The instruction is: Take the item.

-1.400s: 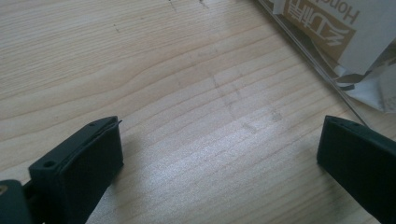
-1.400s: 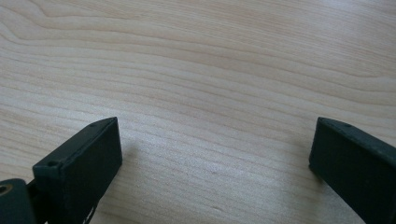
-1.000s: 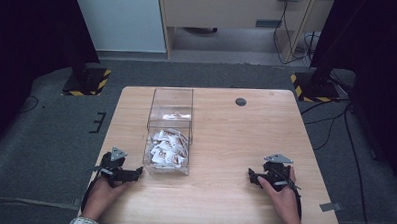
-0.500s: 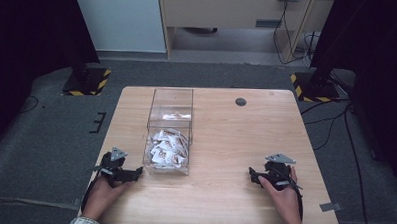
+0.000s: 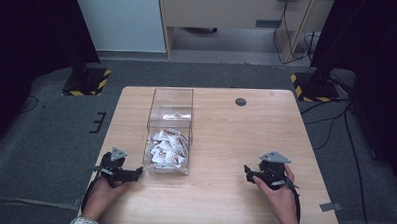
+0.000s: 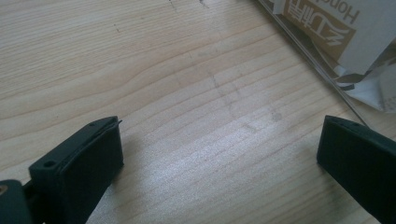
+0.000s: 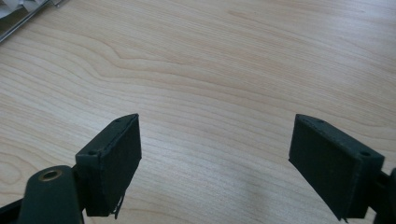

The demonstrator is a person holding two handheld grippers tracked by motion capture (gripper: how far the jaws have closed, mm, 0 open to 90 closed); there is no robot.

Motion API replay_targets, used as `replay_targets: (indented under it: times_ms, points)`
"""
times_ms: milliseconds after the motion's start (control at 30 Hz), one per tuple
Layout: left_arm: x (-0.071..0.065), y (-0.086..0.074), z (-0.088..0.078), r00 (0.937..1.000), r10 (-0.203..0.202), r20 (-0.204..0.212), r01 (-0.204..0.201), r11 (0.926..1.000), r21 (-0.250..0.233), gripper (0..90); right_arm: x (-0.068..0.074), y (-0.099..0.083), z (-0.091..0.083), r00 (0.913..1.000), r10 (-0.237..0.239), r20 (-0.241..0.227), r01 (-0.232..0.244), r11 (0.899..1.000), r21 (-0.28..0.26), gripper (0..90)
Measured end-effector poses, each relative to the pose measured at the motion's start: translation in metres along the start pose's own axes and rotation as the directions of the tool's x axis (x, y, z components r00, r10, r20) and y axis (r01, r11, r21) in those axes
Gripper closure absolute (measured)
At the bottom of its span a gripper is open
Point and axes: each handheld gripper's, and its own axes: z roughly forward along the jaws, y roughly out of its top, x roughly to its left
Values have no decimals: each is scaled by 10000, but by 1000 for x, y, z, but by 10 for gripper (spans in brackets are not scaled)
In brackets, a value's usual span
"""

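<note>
Right gripper view first: the right gripper (image 7: pixel 215 158) has its jaws standing wide with only bare wood between them, though they have just been closing in a little, and nothing is caught in the gap. From the high view that same gripper looks to have lifted slightly off the table (image 5: pixel 221 123) against a second ago, which reads to me as the hand getting ready to travel rather than to grab here. Over on the other side, the left gripper (image 6: pixel 219 154) sits parked as before, jaws spread and empty. Outward now: the clear box (image 5: pixel 169 133) of paper sachets (image 5: pixel 168 147) stands just beside the left gripper, its wall at the upper right of the left gripper view, and well apart from the right one, across open tabletop.
</note>
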Motion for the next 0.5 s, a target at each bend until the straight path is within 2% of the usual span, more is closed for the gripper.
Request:
replay_targets:
  times_ms: [200, 500]
  points:
    - [0, 0, 0, 10000, 2, 1, -2, 10000, 0, 0, 3, 3, -5, 9999, 56, -120, -56, 10000, 22, 200]
    - [0, 0, 0, 10000, 3, -1, -3, 10000, 0, 0, 14, 7, -8, 9990, -345, -294, 345, 9994, 15, 238]
